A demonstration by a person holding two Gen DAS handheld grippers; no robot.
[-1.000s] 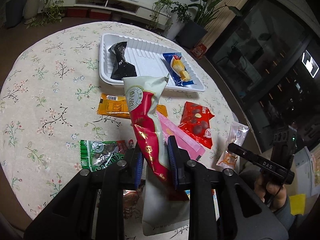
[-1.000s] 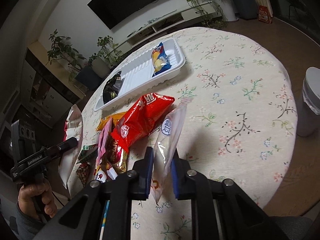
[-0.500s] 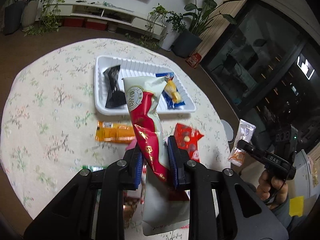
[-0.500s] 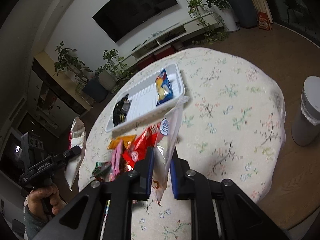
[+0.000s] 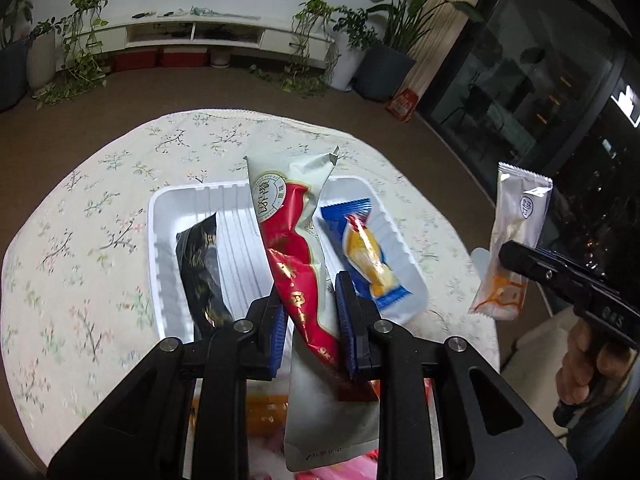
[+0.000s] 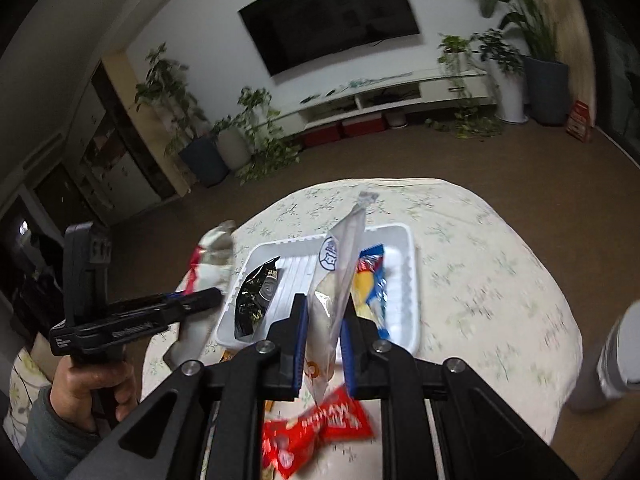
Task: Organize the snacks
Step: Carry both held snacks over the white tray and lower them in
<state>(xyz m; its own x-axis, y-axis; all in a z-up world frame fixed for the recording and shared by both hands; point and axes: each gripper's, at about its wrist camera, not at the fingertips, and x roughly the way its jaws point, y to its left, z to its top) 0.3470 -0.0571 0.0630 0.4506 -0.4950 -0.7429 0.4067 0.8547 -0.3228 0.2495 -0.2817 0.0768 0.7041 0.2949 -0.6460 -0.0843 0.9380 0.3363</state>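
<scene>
Left gripper (image 5: 310,312): jaws closed on the red-and-white pack (image 5: 294,240). The pack stands nearly upright between the blue pads, gripped around its lower middle; its top reaches well above the jaws and its white tail hangs below them. It is held in the air over the white tray (image 5: 160,216).

Right gripper (image 6: 322,334): jaws nearly shut on the clear sachet (image 6: 340,276). The sachet runs up between the pads, its sealed top above the jaws and its lower end below them. It too hangs over the tray, clear of it.

Tray contents: a black pack (image 5: 200,264) at the tray's left end, a blue pack (image 5: 364,252) at its right end. The ribbed middle strip is bare.

The tray sits on a round table with a floral cloth (image 5: 80,216). On the tray's near side, a red bag (image 6: 312,428) lies on the cloth below the right gripper. Other wrappers there are blurred and mostly hidden behind the grippers.
</scene>
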